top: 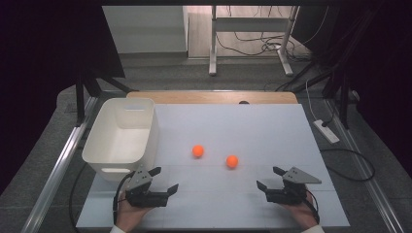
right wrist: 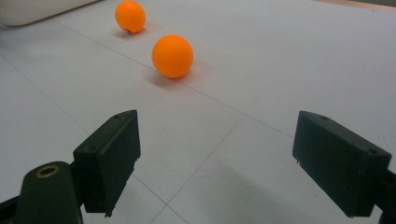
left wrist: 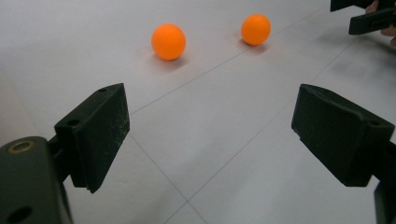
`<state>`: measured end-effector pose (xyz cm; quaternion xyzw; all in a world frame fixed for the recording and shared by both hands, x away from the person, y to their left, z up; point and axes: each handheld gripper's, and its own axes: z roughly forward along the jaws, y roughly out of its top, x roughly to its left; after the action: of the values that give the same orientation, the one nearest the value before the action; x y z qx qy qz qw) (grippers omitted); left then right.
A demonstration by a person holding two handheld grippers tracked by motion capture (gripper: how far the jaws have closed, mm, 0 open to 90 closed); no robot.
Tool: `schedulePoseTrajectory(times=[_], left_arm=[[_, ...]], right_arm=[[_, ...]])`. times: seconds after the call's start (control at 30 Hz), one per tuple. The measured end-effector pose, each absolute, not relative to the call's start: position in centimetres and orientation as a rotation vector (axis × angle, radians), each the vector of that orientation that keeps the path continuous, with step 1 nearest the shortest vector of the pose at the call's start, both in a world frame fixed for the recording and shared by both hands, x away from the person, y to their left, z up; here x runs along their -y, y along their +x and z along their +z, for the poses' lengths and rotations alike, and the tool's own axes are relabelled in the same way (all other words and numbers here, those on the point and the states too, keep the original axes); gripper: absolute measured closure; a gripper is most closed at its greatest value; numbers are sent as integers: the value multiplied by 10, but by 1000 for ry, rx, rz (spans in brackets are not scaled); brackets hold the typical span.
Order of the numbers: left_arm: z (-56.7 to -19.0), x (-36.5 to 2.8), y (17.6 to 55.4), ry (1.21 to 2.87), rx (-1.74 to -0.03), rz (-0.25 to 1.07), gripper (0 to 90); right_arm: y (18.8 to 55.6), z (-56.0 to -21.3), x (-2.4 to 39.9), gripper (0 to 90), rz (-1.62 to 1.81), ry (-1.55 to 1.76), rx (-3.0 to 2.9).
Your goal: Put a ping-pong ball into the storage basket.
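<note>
Left ball (top: 197, 151): orange, resting on the white table top (top: 252, 126), ahead of the left gripper (top: 164, 179) and a little toward the right gripper's side; well apart from its jaws. In the left gripper view it is the nearer ball (left wrist: 168, 41).
Right ball (top: 232, 161): orange, on the table top ahead of the right gripper (top: 267, 177) and toward the left gripper's side, near the other ball but not touching it. In the right gripper view it is the nearer ball (right wrist: 172, 56), with the left ball (right wrist: 130, 16) beyond it.
Left gripper: jaws spread wide, nothing between them, held low over the table by the person's left hand (top: 130, 212).
Right gripper: jaws spread wide, nothing between them, held low by the right hand (top: 301, 211).
Bin (top: 104, 141): white, open-topped, just beyond the left gripper, on its outer side.
Table top: white, crossed by thin seam lines under both grippers.
</note>
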<state>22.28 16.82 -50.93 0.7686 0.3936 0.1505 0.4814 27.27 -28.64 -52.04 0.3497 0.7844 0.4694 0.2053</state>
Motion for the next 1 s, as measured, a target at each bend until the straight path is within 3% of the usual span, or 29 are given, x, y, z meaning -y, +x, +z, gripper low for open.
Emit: schedulePoseTrajectory(times=[1.0], left_arm=[[-474,-133,254,1936,-954,381,130]], right_arm=[[271,-520,287,155,1298,965,-2186]])
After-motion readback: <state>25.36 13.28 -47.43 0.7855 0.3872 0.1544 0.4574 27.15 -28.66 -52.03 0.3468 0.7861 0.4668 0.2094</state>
